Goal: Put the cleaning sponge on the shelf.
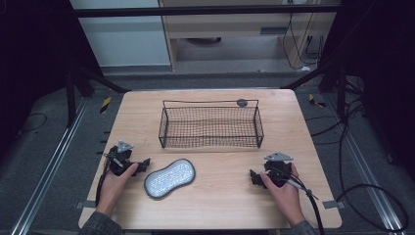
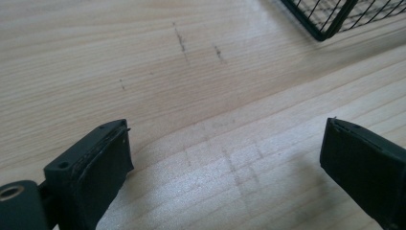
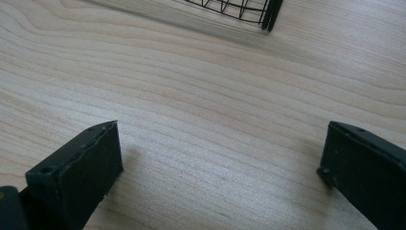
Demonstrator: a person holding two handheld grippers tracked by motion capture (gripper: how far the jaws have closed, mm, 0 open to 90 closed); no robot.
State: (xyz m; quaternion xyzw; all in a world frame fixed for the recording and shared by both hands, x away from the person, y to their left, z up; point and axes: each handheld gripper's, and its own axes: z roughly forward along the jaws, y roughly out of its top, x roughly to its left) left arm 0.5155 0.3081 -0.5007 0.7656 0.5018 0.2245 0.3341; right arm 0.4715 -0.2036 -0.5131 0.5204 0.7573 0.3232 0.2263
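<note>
1. High view showed your left claw (image 1: 145, 164) resting on the tabletop (image 1: 220, 200) just beside the grey peanut-shaped pad (image 1: 170, 177), with nothing in its grip. In the left gripper view its jaws stood wide apart over bare wood.

2. Your right claw (image 1: 253, 176) sat well apart from the pad, near the right edge, and its jaws were likewise spread wide and empty in the right gripper view.

3. The pad lay flat on the tabletop, in front of the wire basket (image 1: 210, 143) and apart from it. Because it looked thin and low, a jaw coming in too high could have skated over the top, and one coming in too steeply could have jammed into the wood.

4. A sideways push from the left claw could have slid the pad away to the right instead of catching it, since nothing backed it from that side.

5. If you had pinched only the near lobe, the far lobe might have drooped or swung, and the pad could have twisted out of the grip during a lift.

6. The basket's front wall stood between the pad and the basket floor. Carrying the pad too low could have caught it on the rim and knocked the light basket backwards.

7. The cable (image 1: 313, 205) trailing from your right claw hung off the tabletop edge and could have snagged a reach.
</note>
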